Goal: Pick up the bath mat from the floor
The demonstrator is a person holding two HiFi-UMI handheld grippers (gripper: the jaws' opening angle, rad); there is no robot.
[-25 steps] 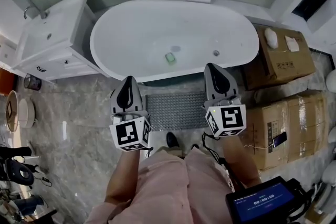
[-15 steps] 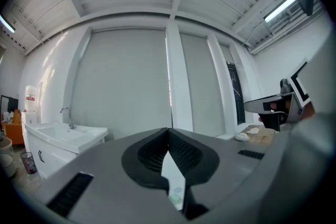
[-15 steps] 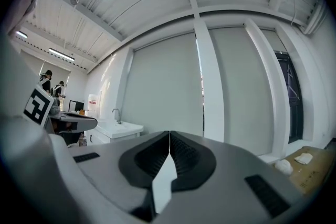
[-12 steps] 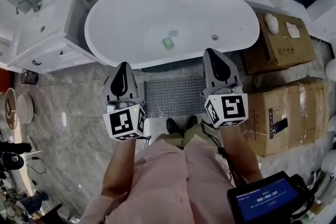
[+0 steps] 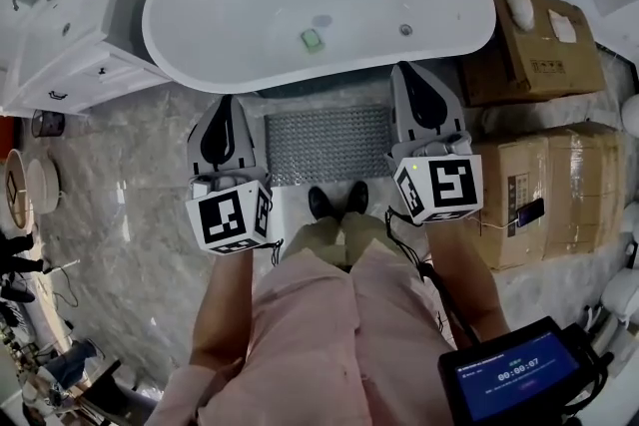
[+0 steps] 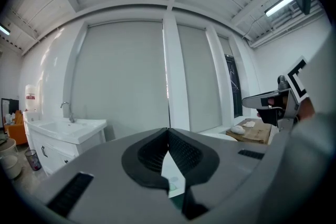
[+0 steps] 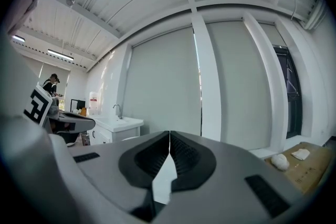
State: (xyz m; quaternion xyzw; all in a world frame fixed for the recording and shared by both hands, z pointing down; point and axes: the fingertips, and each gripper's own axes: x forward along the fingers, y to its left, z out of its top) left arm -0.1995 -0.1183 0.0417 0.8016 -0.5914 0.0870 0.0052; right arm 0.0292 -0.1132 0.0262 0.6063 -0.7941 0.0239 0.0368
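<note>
Two closed, empty: left tool [image 5: 229, 103], right tool [image 5: 406, 70] | bath mat [image 5: 324, 143] side edges seemingly hidden behind them

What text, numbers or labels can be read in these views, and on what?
"00:00:07", as best it reads: blue screen, lower right of the head view.
Line above that timer: too small to read.
Print on the cardboard boxes: too small.
Red-and-white wall sign: blurred.
Cubes on left gripper and right gripper: square markers only, no words.
</note>
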